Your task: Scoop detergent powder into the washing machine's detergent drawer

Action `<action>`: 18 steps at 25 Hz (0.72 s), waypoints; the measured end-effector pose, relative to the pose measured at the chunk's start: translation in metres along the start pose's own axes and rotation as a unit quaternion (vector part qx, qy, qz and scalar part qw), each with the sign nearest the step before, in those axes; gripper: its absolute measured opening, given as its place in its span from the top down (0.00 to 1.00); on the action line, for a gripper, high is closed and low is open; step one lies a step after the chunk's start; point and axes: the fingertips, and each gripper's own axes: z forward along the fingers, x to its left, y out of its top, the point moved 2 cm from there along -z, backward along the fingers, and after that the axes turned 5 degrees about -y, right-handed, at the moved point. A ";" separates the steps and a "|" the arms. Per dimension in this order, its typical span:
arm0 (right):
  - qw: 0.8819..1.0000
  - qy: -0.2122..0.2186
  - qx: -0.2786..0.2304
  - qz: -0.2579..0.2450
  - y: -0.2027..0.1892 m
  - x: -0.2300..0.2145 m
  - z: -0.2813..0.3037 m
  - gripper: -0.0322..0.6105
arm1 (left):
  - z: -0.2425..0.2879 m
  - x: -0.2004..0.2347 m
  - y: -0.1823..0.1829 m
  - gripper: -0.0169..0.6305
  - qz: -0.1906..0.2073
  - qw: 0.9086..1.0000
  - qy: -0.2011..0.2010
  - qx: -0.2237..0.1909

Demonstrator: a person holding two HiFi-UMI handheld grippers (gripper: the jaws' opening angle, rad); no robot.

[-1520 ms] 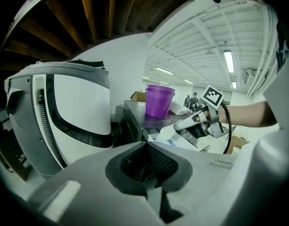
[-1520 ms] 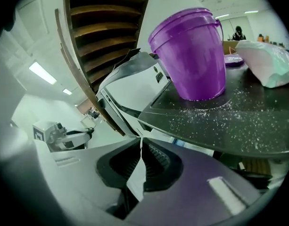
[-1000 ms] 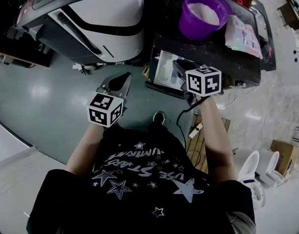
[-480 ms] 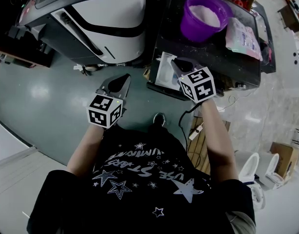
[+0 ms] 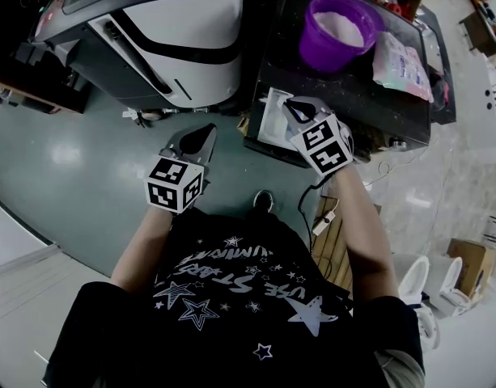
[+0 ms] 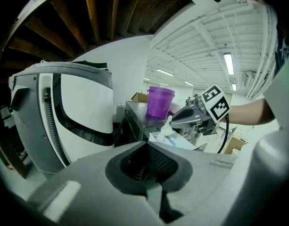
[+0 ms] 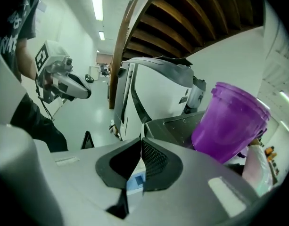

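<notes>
A purple bucket (image 5: 338, 29) with white powder in it stands on a dark-topped unit (image 5: 369, 103), right of the white and black washing machine (image 5: 175, 23). A white drawer (image 5: 273, 120) sticks out of that unit's near edge. My right gripper (image 5: 298, 107) hangs just over the drawer, jaws shut, and I see nothing held; in the right gripper view the bucket (image 7: 231, 121) is ahead on the right. My left gripper (image 5: 201, 136) is over the floor in front of the machine, shut and empty. No scoop shows.
A pale detergent bag (image 5: 403, 59) lies on the dark top right of the bucket. A black cable (image 5: 311, 204) trails from the right gripper. Grey-green floor (image 5: 78, 152) spreads to the left; boxes and white fixtures (image 5: 442, 273) sit at the lower right.
My right gripper has moved left and forward over the white drawer and turned a little. The left gripper has stayed where it was.
</notes>
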 end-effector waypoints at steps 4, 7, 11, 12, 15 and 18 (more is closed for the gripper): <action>0.999 -0.002 -0.001 -0.050 0.002 0.005 -0.001 0.89 | -0.003 -0.002 -0.001 0.97 0.001 1.000 0.002 -0.003; 0.996 -0.003 -0.004 -0.085 0.003 0.010 -0.001 0.89 | -0.005 -0.002 -0.001 0.97 0.002 1.000 0.004 -0.006; 0.989 -0.004 -0.009 -0.145 0.004 0.018 -0.002 0.89 | -0.009 -0.002 -0.002 0.97 0.002 1.000 0.008 -0.009; 0.987 -0.004 -0.009 -0.160 0.004 0.020 -0.002 0.89 | -0.010 -0.002 -0.002 0.97 0.003 1.000 0.009 -0.010; 0.981 -0.007 -0.007 -0.195 0.004 0.024 -0.002 0.89 | -0.013 -0.003 -0.002 0.97 0.005 1.000 0.012 -0.011; 0.975 -0.011 -0.007 -0.221 0.004 0.026 -0.003 0.89 | -0.016 -0.003 -0.002 0.97 0.007 1.000 0.014 -0.012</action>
